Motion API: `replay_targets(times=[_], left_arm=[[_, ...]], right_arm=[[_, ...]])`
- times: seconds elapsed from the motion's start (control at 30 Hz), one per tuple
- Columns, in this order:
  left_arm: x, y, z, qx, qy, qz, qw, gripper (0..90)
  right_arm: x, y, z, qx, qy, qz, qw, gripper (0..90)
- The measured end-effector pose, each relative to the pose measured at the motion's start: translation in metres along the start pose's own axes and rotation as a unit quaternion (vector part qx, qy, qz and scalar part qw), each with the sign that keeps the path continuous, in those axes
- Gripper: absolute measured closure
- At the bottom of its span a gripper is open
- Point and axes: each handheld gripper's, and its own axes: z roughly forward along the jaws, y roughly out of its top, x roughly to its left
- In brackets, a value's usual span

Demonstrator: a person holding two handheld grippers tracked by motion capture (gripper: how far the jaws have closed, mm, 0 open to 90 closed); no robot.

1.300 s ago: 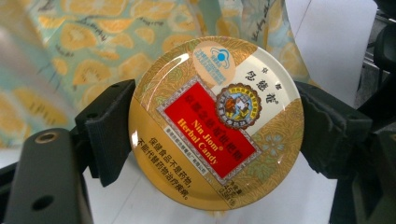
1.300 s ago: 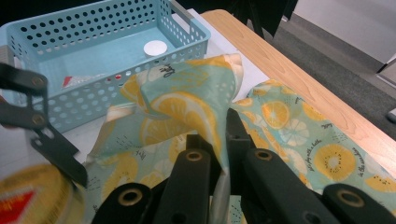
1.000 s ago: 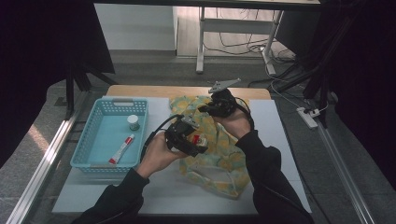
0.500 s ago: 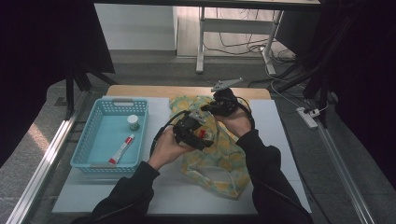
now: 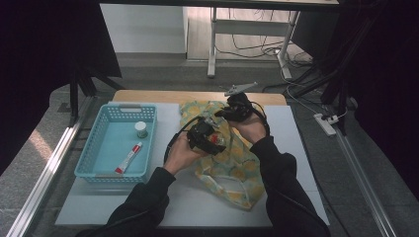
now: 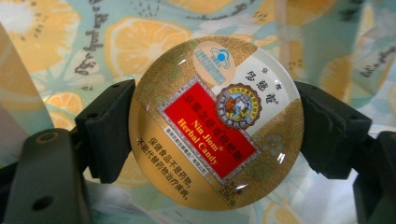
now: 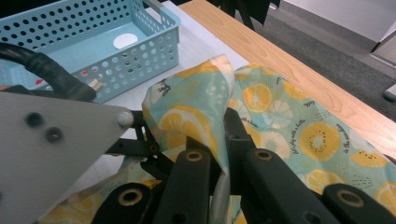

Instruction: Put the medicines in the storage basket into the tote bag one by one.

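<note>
A round gold tin of herbal candy (image 6: 217, 121) with a red label is clamped by its rim between the two black jaws of my left gripper (image 6: 217, 128). Behind it hangs the bag's lemon-print cloth (image 6: 93, 42). In the high view my left gripper (image 5: 205, 136) hovers over the lemon-print bag (image 5: 232, 170) at mid-table. My right gripper (image 5: 232, 109) sits just beyond it at the bag's far end. Its jaws are shut on a raised fold of the bag's edge (image 7: 196, 112), pinched at my right gripper (image 7: 219, 135).
A light blue perforated basket (image 5: 129, 106) stands at the left of the white mat, holding a small white-capped bottle (image 5: 141, 129) and a red-and-white tube (image 5: 128, 157). The basket (image 7: 93, 37) also lies beyond the grey plate (image 7: 51, 149) of the left gripper. A wooden strip (image 5: 163, 96) runs along the table's far edge.
My left gripper has carried the tin up and to the right, closer to the right gripper and the lifted bag edge. The right gripper has hardly moved.
</note>
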Motion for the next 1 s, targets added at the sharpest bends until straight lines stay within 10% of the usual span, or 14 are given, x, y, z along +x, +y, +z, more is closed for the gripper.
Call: replay_targets(times=[1.0], left_arm=[[0.018,-0.005,0.048,0.028,0.019,-0.016,0.9993,20.4]], right_arm=[[-0.015,-0.005,0.009,-0.009,-0.017,0.016,0.9997,89.4]])
